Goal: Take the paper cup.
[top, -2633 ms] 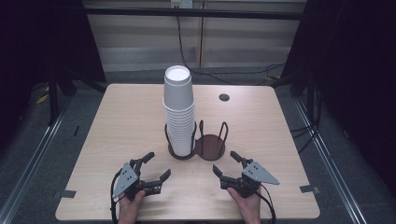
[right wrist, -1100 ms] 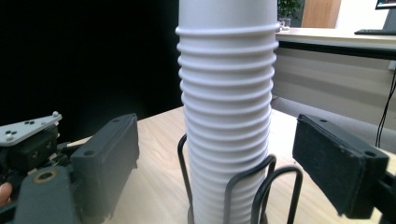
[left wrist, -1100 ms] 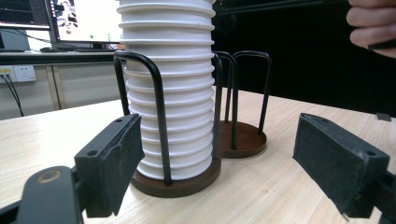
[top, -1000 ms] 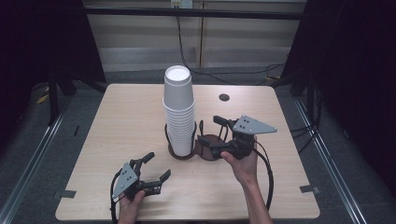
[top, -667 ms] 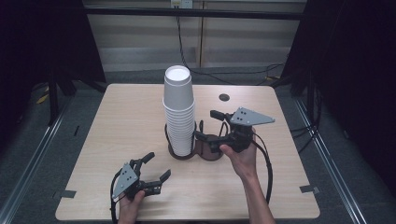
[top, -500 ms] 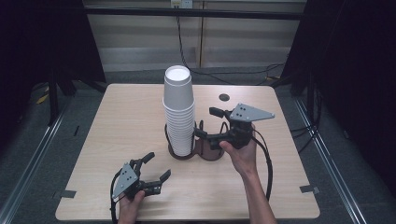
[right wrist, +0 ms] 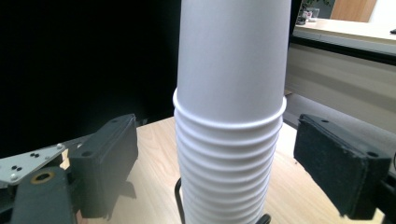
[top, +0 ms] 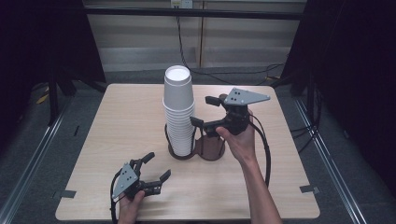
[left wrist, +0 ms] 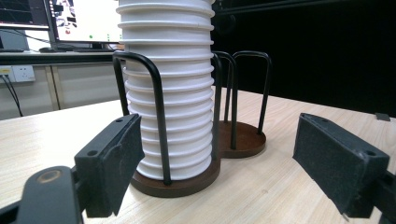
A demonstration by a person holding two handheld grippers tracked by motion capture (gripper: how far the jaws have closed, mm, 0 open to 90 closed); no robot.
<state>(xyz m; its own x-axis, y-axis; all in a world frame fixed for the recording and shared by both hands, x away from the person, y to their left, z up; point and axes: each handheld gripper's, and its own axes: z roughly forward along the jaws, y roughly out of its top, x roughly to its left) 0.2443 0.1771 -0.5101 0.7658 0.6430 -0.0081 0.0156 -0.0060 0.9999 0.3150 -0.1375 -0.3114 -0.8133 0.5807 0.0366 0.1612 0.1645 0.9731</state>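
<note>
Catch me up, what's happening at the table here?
A person works two handheld grippers over a wooden table. The right gripper is raised beside the stack of white cups, jaws open on either side of it, not touching. The stack sits in one ring of a two-ring wire holder; the other ring is empty. The left gripper rests near the table's front edge, open and holding nothing.

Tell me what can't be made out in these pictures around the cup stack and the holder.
- Cup stack: its top is cut off by the upper edge in both gripper views.
- Holder: in the high view the right gripper and hand cover part of its empty ring.
- Dark round thing behind the grey plate, high view: too small to identify.
- Number of cups: rims too close to count.
</note>
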